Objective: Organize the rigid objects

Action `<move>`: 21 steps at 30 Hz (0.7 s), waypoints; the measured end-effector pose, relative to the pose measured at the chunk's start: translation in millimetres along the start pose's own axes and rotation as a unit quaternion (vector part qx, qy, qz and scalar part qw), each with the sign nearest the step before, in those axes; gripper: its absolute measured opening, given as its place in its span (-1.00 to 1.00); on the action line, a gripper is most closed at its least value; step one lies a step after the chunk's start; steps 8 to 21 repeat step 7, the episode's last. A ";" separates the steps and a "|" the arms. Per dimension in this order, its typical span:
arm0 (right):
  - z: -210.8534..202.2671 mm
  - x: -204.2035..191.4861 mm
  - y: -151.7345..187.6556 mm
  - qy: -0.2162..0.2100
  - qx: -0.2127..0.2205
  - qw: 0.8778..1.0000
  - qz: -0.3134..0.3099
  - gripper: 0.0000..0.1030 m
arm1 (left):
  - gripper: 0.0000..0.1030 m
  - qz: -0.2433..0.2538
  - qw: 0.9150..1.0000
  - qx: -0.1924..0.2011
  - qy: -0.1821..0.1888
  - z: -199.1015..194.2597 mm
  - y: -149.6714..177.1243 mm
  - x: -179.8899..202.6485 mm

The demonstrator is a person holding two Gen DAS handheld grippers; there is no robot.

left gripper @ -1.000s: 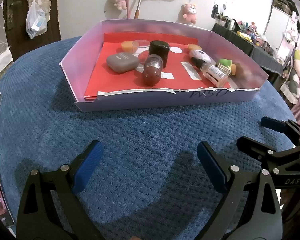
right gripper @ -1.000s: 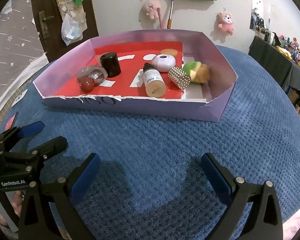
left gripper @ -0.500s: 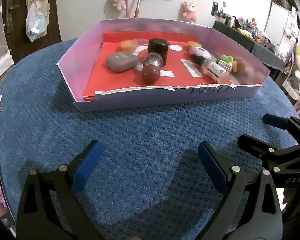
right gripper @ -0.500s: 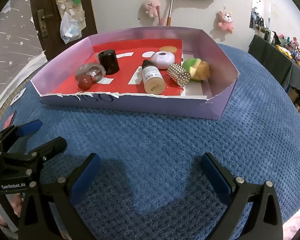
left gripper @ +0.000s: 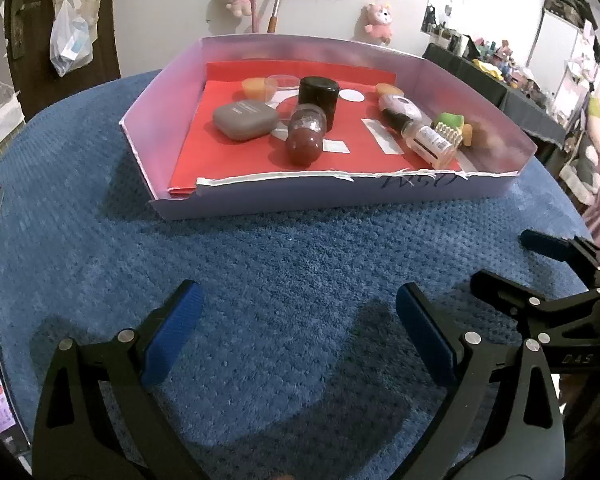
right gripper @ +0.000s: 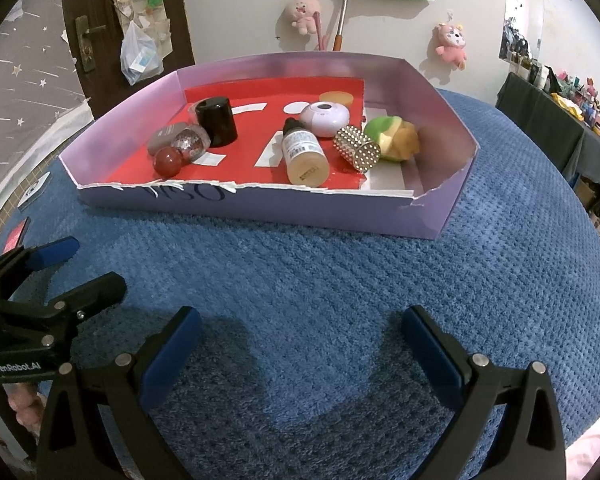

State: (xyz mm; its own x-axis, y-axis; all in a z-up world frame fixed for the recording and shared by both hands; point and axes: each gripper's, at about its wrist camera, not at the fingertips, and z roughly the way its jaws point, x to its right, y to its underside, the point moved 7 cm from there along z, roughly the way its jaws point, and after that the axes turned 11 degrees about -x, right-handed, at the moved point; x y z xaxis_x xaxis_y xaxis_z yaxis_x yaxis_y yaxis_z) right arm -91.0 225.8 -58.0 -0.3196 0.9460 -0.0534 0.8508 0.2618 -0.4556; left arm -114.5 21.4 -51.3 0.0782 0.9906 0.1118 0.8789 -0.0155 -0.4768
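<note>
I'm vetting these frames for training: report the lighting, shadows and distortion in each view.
Left wrist: strong fisheye bending, black corner vignette, washed-out glare at the far right, left gripper shadowing the blue cloth. Right wrist: same curvature, sharp tray, soft shadows under the right gripper.

Both handheld cameras' views of the tray have shifted slightly; its contents have kept their places.

In the left wrist view the lilac tray [left gripper: 260, 200] now sits a little further right and looks a little nearer than a second ago. In the right wrist view its near wall [right gripper: 260, 204] has dropped lower and drawn closer. The left gripper [left gripper: 296, 320] and right gripper [right gripper: 300, 336] show the same wide gap between their blue pads.
</note>
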 end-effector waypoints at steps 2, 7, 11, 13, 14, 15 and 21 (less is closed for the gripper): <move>0.1 -0.1 0.0 -0.001 0.000 1.000 0.000 1.00 | 0.91 0.000 1.000 0.000 -0.004 0.2 0.6 0.5; 0.0 -0.1 0.1 0.000 0.000 1.000 0.000 1.00 | 0.91 0.017 0.999 -0.003 -0.031 2.9 2.4 4.6; 0.0 -0.1 0.1 0.000 0.000 1.000 0.000 1.00 | 0.91 0.017 0.999 -0.003 -0.031 2.9 2.4 4.6; 0.0 -0.1 0.1 0.000 0.000 1.000 0.000 1.00 | 0.91 0.017 0.999 -0.003 -0.031 2.9 2.4 4.6; 0.0 -0.1 0.1 0.000 0.000 1.000 0.000 1.00 | 0.91 0.017 0.999 -0.003 -0.031 2.9 2.4 4.6; 0.0 -0.1 0.1 0.000 0.000 1.000 0.000 1.00 | 0.91 0.017 0.999 -0.003 -0.031 2.9 2.4 4.6; 0.0 -0.1 0.1 0.000 0.000 1.000 0.000 1.00 | 0.91 0.017 0.999 -0.003 -0.031 2.9 2.4 4.6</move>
